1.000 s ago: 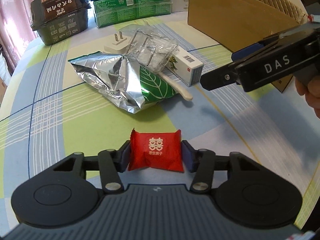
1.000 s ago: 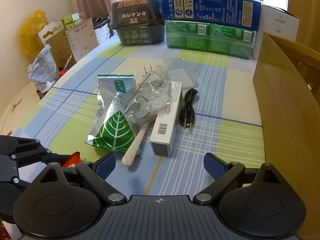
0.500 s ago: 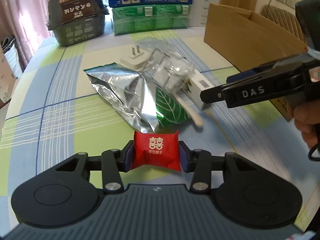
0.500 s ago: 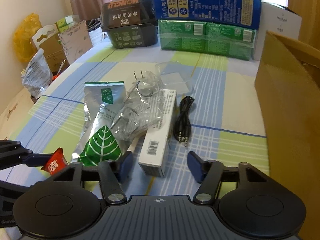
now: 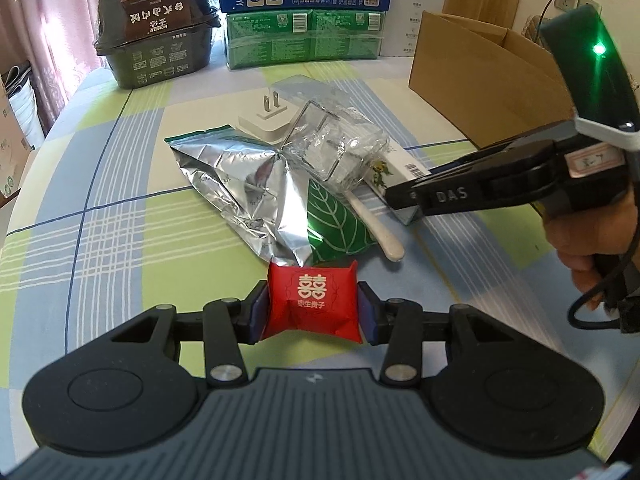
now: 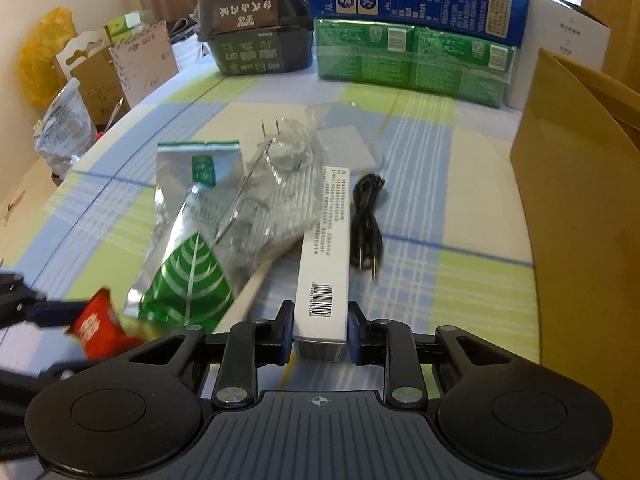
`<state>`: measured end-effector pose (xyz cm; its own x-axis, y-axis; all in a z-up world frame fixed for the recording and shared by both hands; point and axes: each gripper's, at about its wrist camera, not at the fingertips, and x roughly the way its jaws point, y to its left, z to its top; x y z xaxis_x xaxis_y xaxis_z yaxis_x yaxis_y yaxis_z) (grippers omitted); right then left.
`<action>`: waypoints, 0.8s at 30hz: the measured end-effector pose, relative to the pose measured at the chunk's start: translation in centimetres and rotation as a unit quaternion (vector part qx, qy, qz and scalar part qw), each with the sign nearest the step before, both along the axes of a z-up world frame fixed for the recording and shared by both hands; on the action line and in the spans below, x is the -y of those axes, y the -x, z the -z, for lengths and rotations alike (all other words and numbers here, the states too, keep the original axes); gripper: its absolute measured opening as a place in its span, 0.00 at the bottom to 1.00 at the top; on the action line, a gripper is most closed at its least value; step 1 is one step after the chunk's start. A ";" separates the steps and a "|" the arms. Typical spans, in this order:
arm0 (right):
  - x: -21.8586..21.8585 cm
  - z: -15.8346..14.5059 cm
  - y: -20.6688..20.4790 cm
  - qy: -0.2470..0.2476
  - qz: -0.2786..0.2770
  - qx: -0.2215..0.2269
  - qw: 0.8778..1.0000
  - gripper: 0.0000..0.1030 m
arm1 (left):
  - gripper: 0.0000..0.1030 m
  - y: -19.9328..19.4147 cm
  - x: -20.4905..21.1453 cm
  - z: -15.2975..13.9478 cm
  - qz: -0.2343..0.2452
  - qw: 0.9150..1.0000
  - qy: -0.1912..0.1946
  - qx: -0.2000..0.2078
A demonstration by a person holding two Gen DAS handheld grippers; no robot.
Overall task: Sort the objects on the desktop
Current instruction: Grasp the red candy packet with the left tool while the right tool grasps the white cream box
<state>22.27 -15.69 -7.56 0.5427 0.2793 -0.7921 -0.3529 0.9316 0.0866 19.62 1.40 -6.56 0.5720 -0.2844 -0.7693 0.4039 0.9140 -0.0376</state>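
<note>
On the left, the left tool (image 5: 312,312) is clenched on a small red candy packet with white characters (image 5: 313,304), its two blue pads pressing the packet's sides, so it sits lifted a little above the checked blue-and-green worktop (image 5: 100,216). I think this grip by the sides keeps the soft packet from slipping. Just beyond it lies a crumpled silver foil pouch with a green leaf print (image 5: 256,184), with a clear plastic bag holding a wire frame (image 5: 336,152) on top and a white wall plug (image 5: 268,122) behind.

To the right, the right tool (image 6: 319,330) is closing on the near end of a long white carton with a barcode (image 6: 325,256); both pads already touch it. A pale wooden stick (image 6: 252,288) lies just beside this carton, and a coiled black cable (image 6: 368,220) on the other side, so lifting may disturb them. The open brown cardboard box (image 6: 576,184) stands at the far right, probably the place for sorted things.
</note>
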 end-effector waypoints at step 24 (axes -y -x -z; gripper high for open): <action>2.5 -0.4 10.9 -0.012 -0.010 -0.014 1.000 0.50 | 0.38 5.8 -0.7 -0.1 -0.008 1.000 0.002 -0.012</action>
